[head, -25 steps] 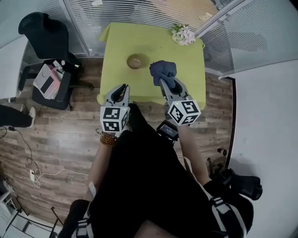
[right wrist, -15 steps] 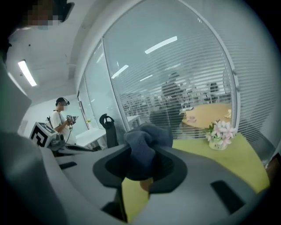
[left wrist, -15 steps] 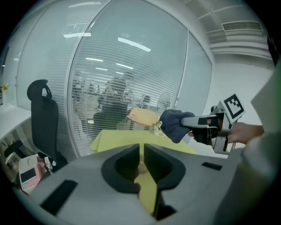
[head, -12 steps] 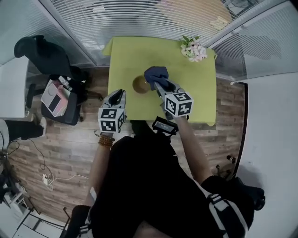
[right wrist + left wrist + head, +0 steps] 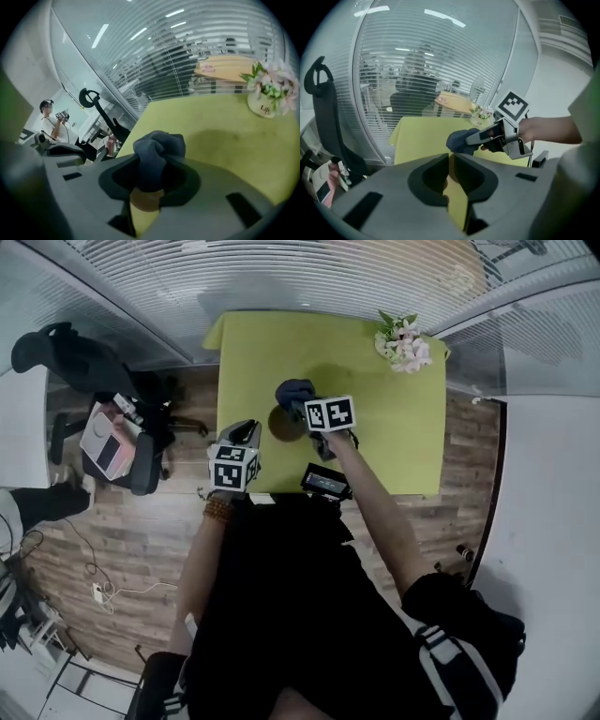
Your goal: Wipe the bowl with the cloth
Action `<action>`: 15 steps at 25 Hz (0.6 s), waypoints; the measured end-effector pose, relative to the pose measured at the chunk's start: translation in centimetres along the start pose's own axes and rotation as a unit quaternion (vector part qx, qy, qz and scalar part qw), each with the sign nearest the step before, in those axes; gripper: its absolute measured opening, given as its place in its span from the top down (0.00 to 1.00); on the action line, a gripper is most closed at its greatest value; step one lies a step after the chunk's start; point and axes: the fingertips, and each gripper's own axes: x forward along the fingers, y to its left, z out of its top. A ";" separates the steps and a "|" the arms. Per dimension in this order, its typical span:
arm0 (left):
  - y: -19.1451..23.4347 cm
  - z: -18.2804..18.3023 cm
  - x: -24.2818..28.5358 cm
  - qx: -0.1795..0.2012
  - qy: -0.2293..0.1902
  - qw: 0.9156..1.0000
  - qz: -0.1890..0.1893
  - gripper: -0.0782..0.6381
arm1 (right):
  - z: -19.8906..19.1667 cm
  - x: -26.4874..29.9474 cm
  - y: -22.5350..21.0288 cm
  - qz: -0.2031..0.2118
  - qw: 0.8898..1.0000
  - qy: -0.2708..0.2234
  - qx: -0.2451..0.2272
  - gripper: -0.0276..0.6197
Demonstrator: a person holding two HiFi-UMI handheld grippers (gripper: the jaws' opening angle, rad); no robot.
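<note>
A brown bowl (image 5: 279, 426) stands on the yellow-green table (image 5: 375, 442), left of its middle. My right gripper (image 5: 300, 403) hangs just over the bowl's far right rim, shut on a bunched dark blue cloth (image 5: 292, 390); its jaws are easing open slightly. In the right gripper view the cloth (image 5: 158, 143) bulges out between the fingers (image 5: 183, 174), with the bowl (image 5: 145, 200) showing right beneath it. My left gripper (image 5: 247, 435) hovers at the table's front left edge, jaws together and empty. From the left gripper view, the right gripper (image 5: 490, 135) and cloth (image 5: 459, 139) are ahead.
A small pot of flowers (image 5: 403, 341) sits at the table's far right corner. A black office chair (image 5: 66, 348) and a seat with papers (image 5: 111, 435) stand on the wooden floor to the left. A glass wall with blinds (image 5: 281, 273) runs behind the table.
My right gripper has carried the cloth leftward, from the table's middle to just over the bowl. The left gripper has stayed by the front left edge.
</note>
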 end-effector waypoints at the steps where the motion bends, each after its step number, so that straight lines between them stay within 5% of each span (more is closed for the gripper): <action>1: 0.4 -0.2 0.7 -0.001 0.006 1.000 -0.004 0.84 | -0.3 1.0 -0.4 0.003 1.000 0.013 0.006 0.79; 4: 1.2 -1.0 2.3 -0.007 0.024 1.000 -0.017 0.84 | -1.8 3.1 -0.7 0.024 0.997 0.066 0.011 0.77; 7: 1.6 -2.4 3.2 -0.013 0.048 0.998 -0.033 0.84 | -3.9 2.9 -0.8 0.023 0.991 0.130 -0.032 0.71; 12: 1.5 -3.0 5.5 -0.020 0.071 0.995 -0.066 0.83 | -4.0 0.1 -1.4 0.003 0.961 0.177 -0.211 0.57; 15: 1.0 -3.9 7.0 -0.022 0.096 0.992 -0.082 0.76 | -1.9 -1.6 0.1 0.019 0.942 0.130 -0.309 0.58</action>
